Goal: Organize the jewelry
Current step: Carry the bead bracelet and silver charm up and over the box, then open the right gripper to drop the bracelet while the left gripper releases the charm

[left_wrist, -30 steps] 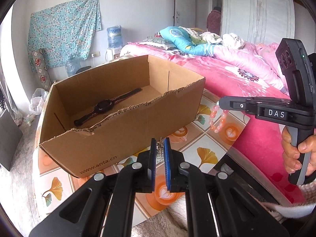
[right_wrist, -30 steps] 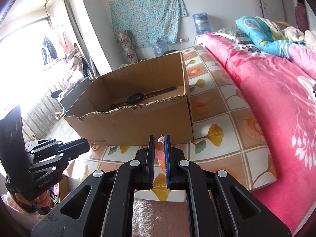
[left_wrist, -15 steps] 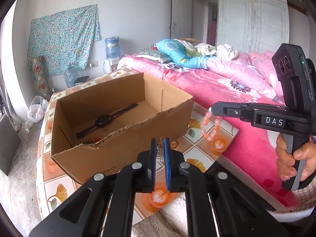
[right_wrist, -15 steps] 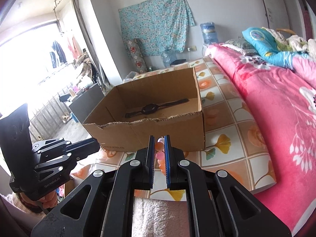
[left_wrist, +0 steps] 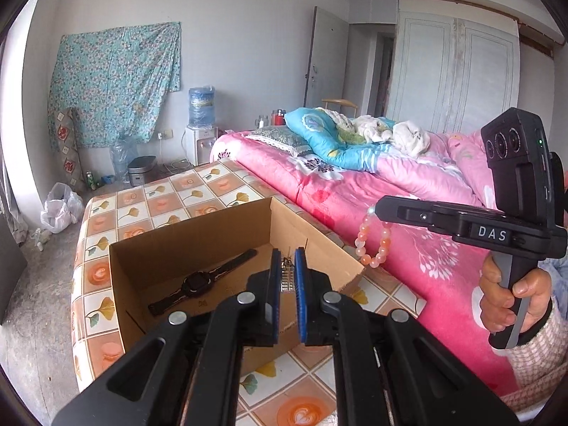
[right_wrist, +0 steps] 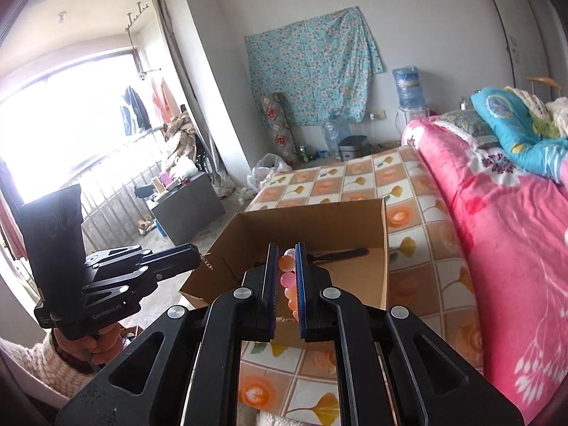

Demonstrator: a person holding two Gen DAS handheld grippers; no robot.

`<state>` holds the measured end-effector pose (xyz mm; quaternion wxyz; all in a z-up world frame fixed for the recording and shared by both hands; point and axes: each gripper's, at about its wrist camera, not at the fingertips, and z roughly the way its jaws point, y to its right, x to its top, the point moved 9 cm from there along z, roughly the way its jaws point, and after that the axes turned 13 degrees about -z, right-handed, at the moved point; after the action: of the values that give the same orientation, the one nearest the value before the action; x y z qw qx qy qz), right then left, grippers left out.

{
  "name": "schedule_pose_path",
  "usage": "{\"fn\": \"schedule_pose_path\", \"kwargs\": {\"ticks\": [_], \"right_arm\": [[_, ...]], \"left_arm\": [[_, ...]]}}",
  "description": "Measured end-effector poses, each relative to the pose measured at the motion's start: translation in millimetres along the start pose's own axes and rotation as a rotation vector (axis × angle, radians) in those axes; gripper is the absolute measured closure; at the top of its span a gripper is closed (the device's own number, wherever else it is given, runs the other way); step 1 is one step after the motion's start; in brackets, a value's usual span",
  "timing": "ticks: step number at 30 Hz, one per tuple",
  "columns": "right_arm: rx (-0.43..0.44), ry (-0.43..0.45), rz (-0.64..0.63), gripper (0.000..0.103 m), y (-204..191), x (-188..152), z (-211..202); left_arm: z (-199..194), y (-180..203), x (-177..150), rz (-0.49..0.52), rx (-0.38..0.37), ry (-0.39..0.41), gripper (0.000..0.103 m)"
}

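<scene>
An open cardboard box [left_wrist: 135,259] stands on the tiled cloth; a black watch [left_wrist: 198,284] lies inside it. My left gripper [left_wrist: 287,266] is shut on a thin gold chain [left_wrist: 285,278] and holds it above the box's near edge. My right gripper [right_wrist: 287,259] is shut on a pink bead bracelet [right_wrist: 288,289] above the box [right_wrist: 355,213]. In the left wrist view the bracelet [left_wrist: 372,245] hangs from the right gripper, to the right of the box. In the right wrist view the chain [right_wrist: 207,262] dangles from the left gripper's tip at the box's left wall.
A pink floral bed [left_wrist: 390,195] runs along the right side. The tiled cloth surface [left_wrist: 152,202] extends behind the box. A grey cabinet [right_wrist: 184,209] and clutter stand by the window on the left. A water dispenser [left_wrist: 200,131] is at the far wall.
Both grippers have risen and moved forward, from in front of the box to above its near edge, each still holding its piece.
</scene>
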<state>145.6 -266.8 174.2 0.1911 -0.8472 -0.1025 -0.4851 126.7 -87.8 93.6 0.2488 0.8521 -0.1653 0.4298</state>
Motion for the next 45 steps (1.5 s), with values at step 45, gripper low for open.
{"fn": "schedule_pose_path", "kwargs": {"ticks": [45], "right_arm": [[-0.078, -0.218, 0.027, 0.079, 73.7, 1.4, 69.0]], "left_arm": [[179.8, -31.5, -36.1, -0.269, -0.163, -0.561, 0.096]]}}
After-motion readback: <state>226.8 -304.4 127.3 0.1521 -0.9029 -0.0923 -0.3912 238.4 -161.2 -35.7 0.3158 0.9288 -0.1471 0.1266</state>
